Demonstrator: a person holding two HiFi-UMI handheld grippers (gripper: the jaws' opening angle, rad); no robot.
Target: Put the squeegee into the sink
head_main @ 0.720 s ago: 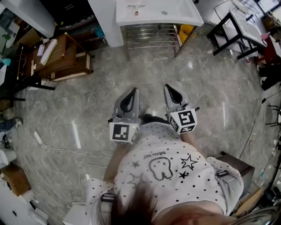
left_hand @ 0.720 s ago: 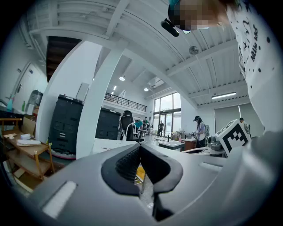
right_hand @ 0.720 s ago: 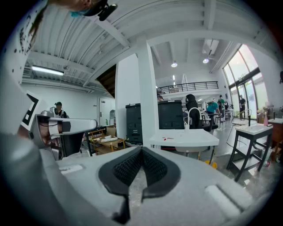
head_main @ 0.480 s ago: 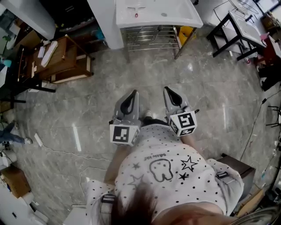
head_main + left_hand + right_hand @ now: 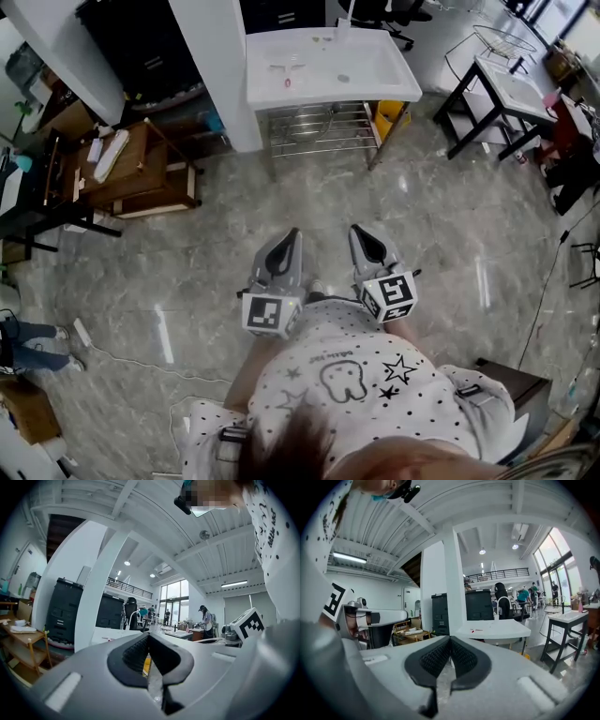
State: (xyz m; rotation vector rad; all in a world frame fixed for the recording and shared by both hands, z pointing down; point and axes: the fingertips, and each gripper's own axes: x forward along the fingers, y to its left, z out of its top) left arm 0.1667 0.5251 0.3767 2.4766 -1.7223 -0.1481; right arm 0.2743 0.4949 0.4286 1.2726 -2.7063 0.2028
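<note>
Pads of the left claw [image 5: 149, 638] are pressed together with nothing between them, and the right claw [image 5: 450, 640] is the same: pressed together, empty. In the head view both are held close against the person's torso, side by side and roughly level, pointing ahead over the grey marble floor [image 5: 187, 244].

Well apart from them, straight ahead, stands the white sink [image 5: 328, 94] on a frame with a wire rack [image 5: 319, 127] beneath it. A small pale item with a red end [image 5: 287, 67] lies near the sink's back left part. It may be the squeegee, but it is too small to tell, and no view shows a squeegee clearly anywhere else. Whether that item lies on the rim or already down in the basin, I cannot tell.

To the left of the sink sits a low wooden shelf unit [image 5: 141, 159]; to the right, a second white tabletop on black legs [image 5: 511, 75].

As for progress, I judge the task barely begun: neither claw carries anything and the person stands back from the sink. What remains is the walk up, finding and pinching the squeegee, and laying it in the basin.
</note>
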